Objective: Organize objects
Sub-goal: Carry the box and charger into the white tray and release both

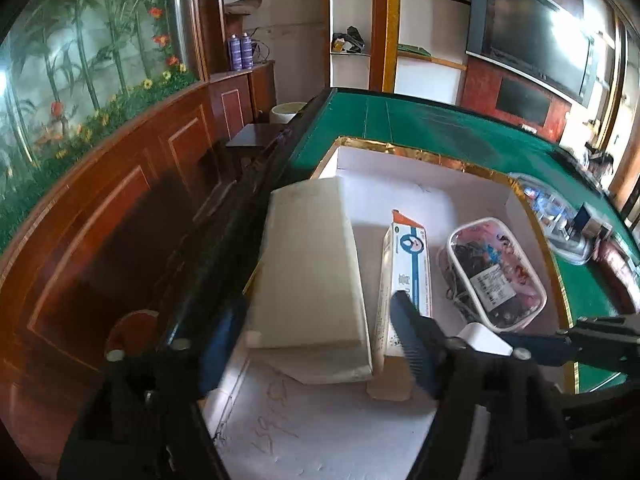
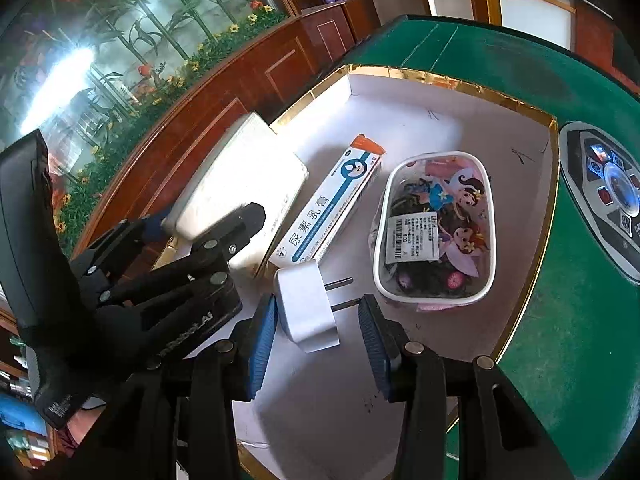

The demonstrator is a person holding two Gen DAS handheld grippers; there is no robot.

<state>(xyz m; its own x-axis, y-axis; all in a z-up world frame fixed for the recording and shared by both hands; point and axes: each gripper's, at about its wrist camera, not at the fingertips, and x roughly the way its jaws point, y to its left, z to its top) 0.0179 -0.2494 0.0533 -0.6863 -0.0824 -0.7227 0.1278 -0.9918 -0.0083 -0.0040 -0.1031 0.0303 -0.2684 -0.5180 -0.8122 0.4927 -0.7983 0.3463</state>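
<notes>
A white tray [image 2: 440, 128] with a gold rim sits on the green table. In it lie a white soft pack [image 1: 312, 264], a long ointment box [image 2: 332, 204] and a clear cartoon pouch [image 2: 436, 232]. My left gripper [image 1: 318, 304] stands open around the near end of the white pack [image 2: 240, 176], one finger on each side and neither pressing it. My right gripper [image 2: 318, 304] is shut on a white plug adapter [image 2: 306, 308]: one pad lies on its back, and its prongs reach the other finger. The plug adapter [image 1: 480, 338] hangs low over the tray's near part.
The tray's left rim lies near the table's dark edge [image 1: 240, 208], with a wood-panelled wall [image 1: 120, 200] beyond. A round control panel [image 2: 604, 184] is set in the green felt right of the tray. A gloved hand [image 2: 60, 320] holds the left gripper.
</notes>
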